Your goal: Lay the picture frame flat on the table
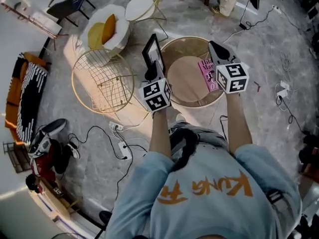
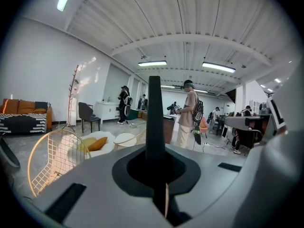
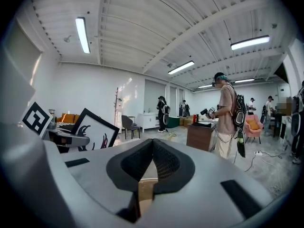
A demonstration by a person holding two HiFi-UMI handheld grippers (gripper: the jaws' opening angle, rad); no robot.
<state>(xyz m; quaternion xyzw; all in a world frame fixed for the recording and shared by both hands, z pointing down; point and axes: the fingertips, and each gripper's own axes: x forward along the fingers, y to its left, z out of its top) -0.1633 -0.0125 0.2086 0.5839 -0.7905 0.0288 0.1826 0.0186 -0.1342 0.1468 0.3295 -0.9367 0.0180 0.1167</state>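
Note:
A black picture frame (image 1: 152, 51) stands upright over the left rim of the round wooden table (image 1: 187, 83). My left gripper (image 1: 151, 73) is shut on its lower edge. In the left gripper view the frame shows edge-on as a thin dark strip (image 2: 154, 113) rising from between the closed jaws of the left gripper (image 2: 155, 164). From the right gripper view the frame's white face with dark and red figures (image 3: 95, 129) shows at the left. My right gripper (image 1: 216, 49) hovers over the table's right side above a pink book (image 1: 207, 74). The right gripper (image 3: 152, 144) has its pads touching, nothing between them.
A gold wire chair (image 1: 102, 81) stands left of the table, and beyond it are a white seat with a yellow cushion (image 1: 105, 31) and a small white side table (image 1: 139, 8). Cables and power strips (image 1: 119, 146) lie on the floor. A person (image 2: 190, 115) stands by a wooden cabinet (image 3: 202, 136).

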